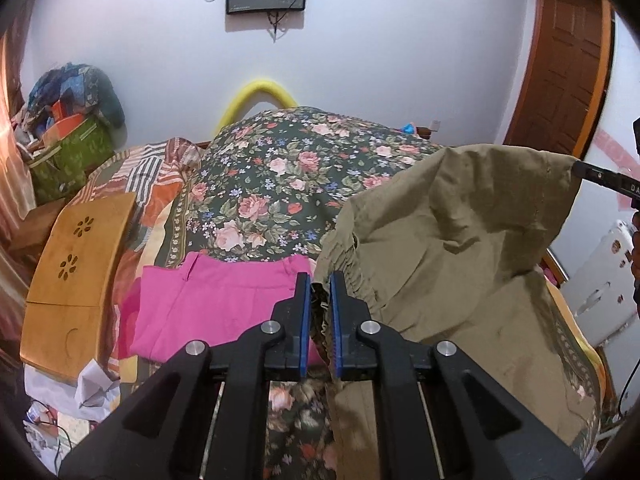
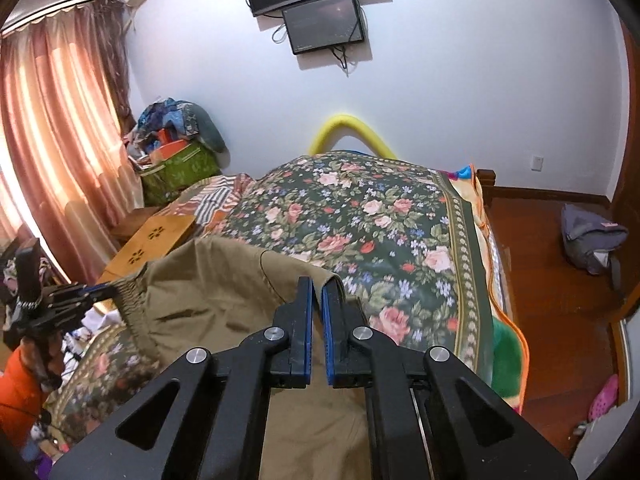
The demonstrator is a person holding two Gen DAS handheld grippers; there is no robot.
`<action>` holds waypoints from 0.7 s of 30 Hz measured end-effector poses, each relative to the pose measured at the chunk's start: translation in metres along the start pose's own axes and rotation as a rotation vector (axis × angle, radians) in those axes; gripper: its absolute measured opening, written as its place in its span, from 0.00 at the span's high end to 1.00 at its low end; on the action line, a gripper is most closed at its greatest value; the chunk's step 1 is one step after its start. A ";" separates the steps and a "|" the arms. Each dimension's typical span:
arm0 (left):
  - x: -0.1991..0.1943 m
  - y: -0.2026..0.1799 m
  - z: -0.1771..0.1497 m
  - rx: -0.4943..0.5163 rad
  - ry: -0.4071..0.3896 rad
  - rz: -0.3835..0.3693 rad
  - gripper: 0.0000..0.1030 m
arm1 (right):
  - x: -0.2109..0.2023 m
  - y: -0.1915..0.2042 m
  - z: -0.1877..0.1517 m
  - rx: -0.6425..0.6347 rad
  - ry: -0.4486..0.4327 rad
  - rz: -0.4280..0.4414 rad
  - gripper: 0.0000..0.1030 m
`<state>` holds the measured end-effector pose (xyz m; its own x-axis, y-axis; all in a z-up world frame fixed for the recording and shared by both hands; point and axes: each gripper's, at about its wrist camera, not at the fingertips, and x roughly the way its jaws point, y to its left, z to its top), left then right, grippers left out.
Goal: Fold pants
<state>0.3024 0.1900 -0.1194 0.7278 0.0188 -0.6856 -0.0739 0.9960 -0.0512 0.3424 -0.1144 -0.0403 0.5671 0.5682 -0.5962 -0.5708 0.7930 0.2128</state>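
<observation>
Nearest in the left wrist view, the left gripper (image 1: 320,280) has its blue pads clamped on the gathered elastic waistband of the khaki pants (image 1: 452,240), which hang lifted above the floral bedspread (image 1: 280,176) with the lower cloth trailing down onto it. In the right wrist view the right gripper (image 2: 317,286) is pinched together on the opposite corner of the same waistband, so the khaki pants (image 2: 224,292) stretch between the two tools; the left gripper (image 2: 86,292) shows at the left edge there, and the right gripper's tip (image 1: 596,176) shows at the right edge of the left wrist view. Just beyond the left gripper, a folded pink garment (image 1: 208,304) lies flat on the bedspread. To its left a wooden lap table (image 1: 76,264) rests at the bed's edge. Farther left, near the far wall, a green storage box (image 2: 180,172) stands heaped with clothes (image 2: 172,122) and an orange item whose kind I cannot tell. A yellow curved tube (image 2: 352,128) rises behind the bed, and two dark screens (image 2: 324,24) hang on the far wall. On the wooden floor to the right lies a grey backpack (image 2: 588,240).
</observation>
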 end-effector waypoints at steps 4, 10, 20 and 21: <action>-0.019 -0.009 -0.012 0.016 -0.004 -0.012 0.92 | -0.017 0.008 -0.019 -0.003 0.004 0.006 0.96; -0.044 -0.018 -0.036 0.040 0.001 -0.030 0.92 | -0.040 0.009 -0.046 0.044 -0.006 0.035 0.96; -0.076 -0.031 -0.082 0.064 0.020 -0.052 0.92 | -0.087 0.013 -0.097 0.096 -0.024 0.054 0.96; -0.079 -0.032 -0.087 0.066 0.021 -0.054 0.92 | -0.091 0.013 -0.101 0.101 -0.022 0.057 0.96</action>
<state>0.1878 0.1490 -0.1268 0.7151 -0.0363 -0.6981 0.0106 0.9991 -0.0411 0.2235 -0.1782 -0.0619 0.5492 0.6166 -0.5640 -0.5402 0.7769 0.3234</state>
